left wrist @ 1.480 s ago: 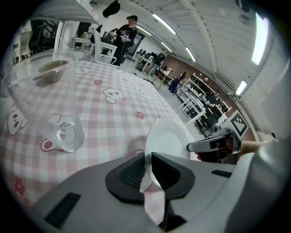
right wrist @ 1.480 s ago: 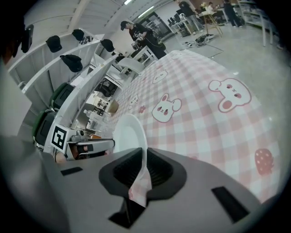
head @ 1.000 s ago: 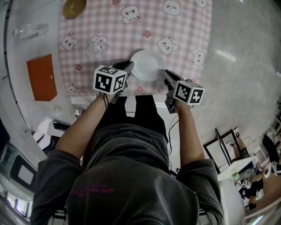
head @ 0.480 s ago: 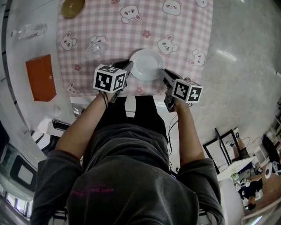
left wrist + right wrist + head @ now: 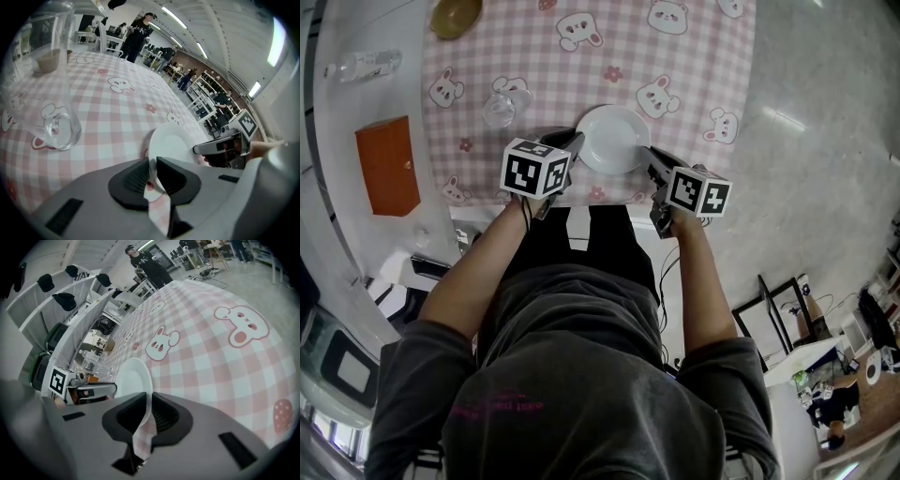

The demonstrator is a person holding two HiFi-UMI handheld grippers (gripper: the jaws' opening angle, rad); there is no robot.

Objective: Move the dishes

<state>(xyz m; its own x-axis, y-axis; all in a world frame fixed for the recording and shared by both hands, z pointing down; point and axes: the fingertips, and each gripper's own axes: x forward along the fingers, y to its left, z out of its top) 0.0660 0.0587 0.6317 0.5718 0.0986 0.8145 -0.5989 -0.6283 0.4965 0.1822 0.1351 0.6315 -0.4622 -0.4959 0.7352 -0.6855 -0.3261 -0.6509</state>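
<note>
- White plate [image 5: 614, 139]: lies at the near edge of the desk [image 5: 703, 56], on a pink checked cloth printed with animal faces. No view settles whether it rests on the cloth or is raised just clear of it.
- Left tongs [image 5: 152, 171]: closed on the plate's rim at its 9 o'clock side. The jaws have just been easing apart slightly, with the rim pinched between the dark ribbed pads. The pads cover the gripped part of the rim.
- Right tongs [image 5: 149, 411]: narrowly closed on the rim at about 4 o'clock, with the white edge standing between the pads.
- Marker cubes [image 5: 534, 169]: in the head view these hide most of each tongs, so only the dark tips show against the plate.
- Clear glass [image 5: 502, 105]: stands apart from the plate at its 10 o'clock. Its top is cut off in the left gripper view.
- Brown bowl [image 5: 455, 14]: stands far off at 11 o'clock and is clipped by the frame's upper edge.
- Orange box [image 5: 387, 166]: lies off the cloth at 9 o'clock.
- Clear bottle [image 5: 366, 64]: lies beyond the box and is hard to make out.
</note>
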